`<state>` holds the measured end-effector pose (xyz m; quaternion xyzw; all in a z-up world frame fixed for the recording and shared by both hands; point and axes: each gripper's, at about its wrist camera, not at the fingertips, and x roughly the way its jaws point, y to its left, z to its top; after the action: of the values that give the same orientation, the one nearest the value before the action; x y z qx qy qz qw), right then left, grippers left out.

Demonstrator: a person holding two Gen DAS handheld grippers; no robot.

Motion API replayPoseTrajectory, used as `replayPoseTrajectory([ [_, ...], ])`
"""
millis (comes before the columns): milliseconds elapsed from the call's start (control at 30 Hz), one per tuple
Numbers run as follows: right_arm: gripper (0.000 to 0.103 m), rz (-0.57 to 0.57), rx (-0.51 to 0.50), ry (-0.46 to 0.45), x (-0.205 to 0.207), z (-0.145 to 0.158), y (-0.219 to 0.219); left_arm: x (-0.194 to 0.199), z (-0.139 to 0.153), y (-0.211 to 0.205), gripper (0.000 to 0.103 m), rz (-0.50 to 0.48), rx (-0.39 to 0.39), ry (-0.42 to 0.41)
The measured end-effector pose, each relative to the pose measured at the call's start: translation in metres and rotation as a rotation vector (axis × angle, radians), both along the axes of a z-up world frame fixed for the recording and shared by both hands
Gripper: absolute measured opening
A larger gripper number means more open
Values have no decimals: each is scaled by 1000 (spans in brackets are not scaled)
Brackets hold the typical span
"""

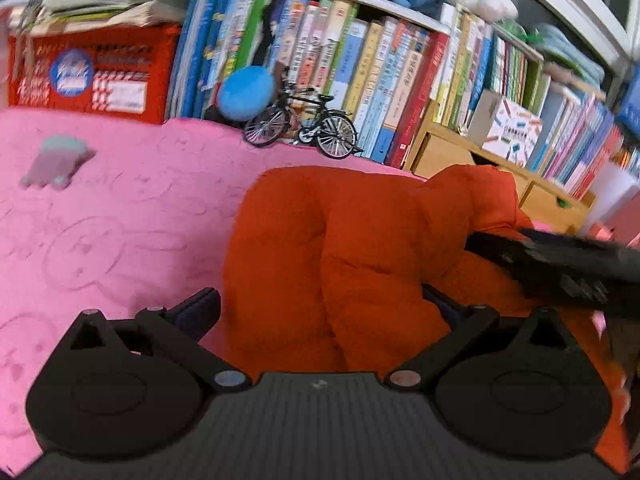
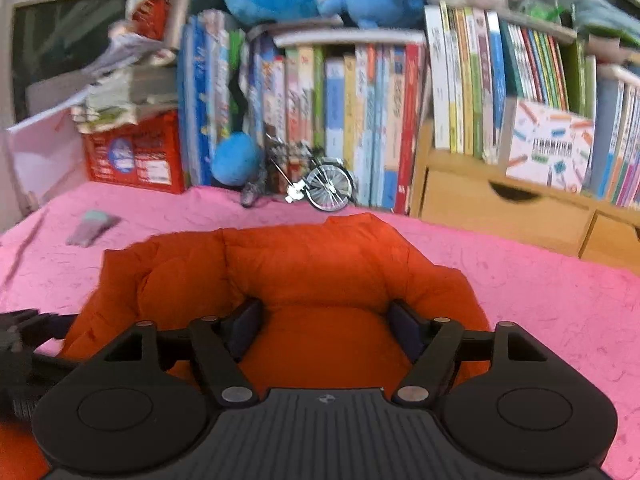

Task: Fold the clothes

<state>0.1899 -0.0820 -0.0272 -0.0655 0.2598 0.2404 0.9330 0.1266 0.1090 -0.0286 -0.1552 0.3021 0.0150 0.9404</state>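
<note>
An orange puffy jacket (image 1: pixel 340 248) lies bunched in thick folds on a pink blanket (image 1: pixel 100 240). My left gripper (image 1: pixel 320 308) stands wide open at the jacket's near edge, its left finger over the blanket and its right finger sunk in the fabric. From the right, my right gripper (image 1: pixel 500 252) reaches onto the jacket. In the right wrist view the jacket (image 2: pixel 312 264) fills the middle, and my right gripper (image 2: pixel 326 328) is open with a mound of fabric between its pads. The left gripper (image 2: pixel 24 344) shows at the left edge of that view.
A packed bookshelf (image 1: pixel 380 72) runs along the back. In front of it stand a model bicycle (image 1: pixel 304 128), a blue plush (image 1: pixel 244 94) and a red box (image 1: pixel 92 68). Wooden drawers (image 2: pixel 500 216) sit at the right. A small grey object (image 1: pixel 56 162) lies on the blanket.
</note>
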Motion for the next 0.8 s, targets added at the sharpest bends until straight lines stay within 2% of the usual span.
replayPoseTrajectory([
  [67,86,20,37,-34,-21,7,-21,-14,11,2,103,11,9,-1],
  [100,88,29,58,-41,-32,9,-34,-22,16,-1,103,7,33,-12],
  [233,88,35,113,-42,-71,14,-79,-51,29,-11,103,4,105,-48],
  [367,91,21,123,-36,-106,13,-107,-76,34,-14,103,21,120,-54],
  [633,93,22,120,-12,-143,-2,-121,-100,45,-24,103,16,150,-35],
  [800,95,72,90,-44,-158,-5,-115,-111,43,-27,103,14,195,-18],
])
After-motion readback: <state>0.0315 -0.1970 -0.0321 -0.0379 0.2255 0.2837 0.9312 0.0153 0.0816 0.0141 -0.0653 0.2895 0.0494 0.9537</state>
